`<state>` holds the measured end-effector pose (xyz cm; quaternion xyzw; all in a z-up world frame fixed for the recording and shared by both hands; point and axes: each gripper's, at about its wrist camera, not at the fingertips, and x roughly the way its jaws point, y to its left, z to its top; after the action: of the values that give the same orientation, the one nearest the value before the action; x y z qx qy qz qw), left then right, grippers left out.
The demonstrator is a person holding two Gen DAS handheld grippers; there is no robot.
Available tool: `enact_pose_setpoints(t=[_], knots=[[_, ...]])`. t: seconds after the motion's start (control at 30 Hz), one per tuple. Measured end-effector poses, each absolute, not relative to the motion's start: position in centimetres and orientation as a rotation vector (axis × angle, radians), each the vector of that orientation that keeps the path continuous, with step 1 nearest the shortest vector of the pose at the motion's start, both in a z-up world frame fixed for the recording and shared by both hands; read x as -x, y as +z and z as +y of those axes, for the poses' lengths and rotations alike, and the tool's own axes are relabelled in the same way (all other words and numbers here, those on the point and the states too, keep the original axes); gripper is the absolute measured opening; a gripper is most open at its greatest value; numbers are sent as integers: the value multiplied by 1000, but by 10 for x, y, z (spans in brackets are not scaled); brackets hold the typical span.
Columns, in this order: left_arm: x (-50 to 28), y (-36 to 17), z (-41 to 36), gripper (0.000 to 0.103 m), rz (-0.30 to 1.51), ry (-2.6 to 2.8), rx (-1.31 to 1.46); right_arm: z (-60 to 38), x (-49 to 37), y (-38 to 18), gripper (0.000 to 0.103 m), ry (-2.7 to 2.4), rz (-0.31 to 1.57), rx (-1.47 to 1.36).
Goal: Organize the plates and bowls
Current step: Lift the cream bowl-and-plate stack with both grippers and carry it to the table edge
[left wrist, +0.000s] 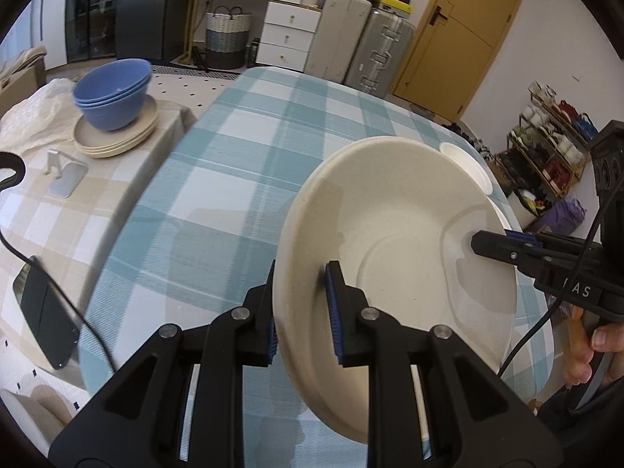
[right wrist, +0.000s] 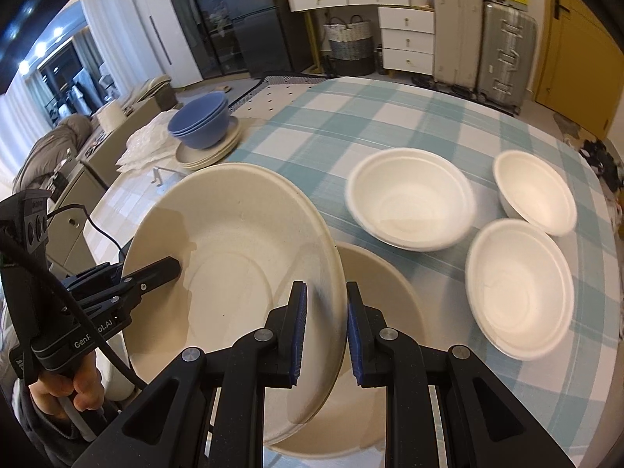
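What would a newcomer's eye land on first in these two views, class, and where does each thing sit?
First, the large beige plate held tilted above the checked tablecloth, pinched on opposite rims by the left tongs and right tongs. Next, three white bowls stand apart on the cloth to the right. Farther left, stacked blue bowls sit on a pile of beige plates.

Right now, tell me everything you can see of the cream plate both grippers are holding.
The cream plate is round, matte and speckled, like pressed fibre, with a wide sloped rim and a flat centre ring. It is lifted and tilted. The left gripper and right gripper pinch opposite rim edges. Another cream plate lies beneath it.
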<state>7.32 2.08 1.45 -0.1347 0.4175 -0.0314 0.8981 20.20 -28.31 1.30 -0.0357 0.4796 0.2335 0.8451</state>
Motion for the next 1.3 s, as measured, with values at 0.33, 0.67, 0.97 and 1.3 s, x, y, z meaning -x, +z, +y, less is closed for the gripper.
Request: enact_pose_setpoints(t=[0.33,0.67,0.97,1.3], knots=[[-97,5,-22,18,904,-129,229,-324,-200,2,20,431,1018,20],[-118,-15,-37,19,954,-141,197,-340,-204,-22,19,399,1052,-20],[-126,-26,-36,19,965,-140,176,-335,-206,-34,19,384,1067,-3],[-121,-23,-33,19,955,-108,134,-337,-204,-34,20,401,1061,-28]])
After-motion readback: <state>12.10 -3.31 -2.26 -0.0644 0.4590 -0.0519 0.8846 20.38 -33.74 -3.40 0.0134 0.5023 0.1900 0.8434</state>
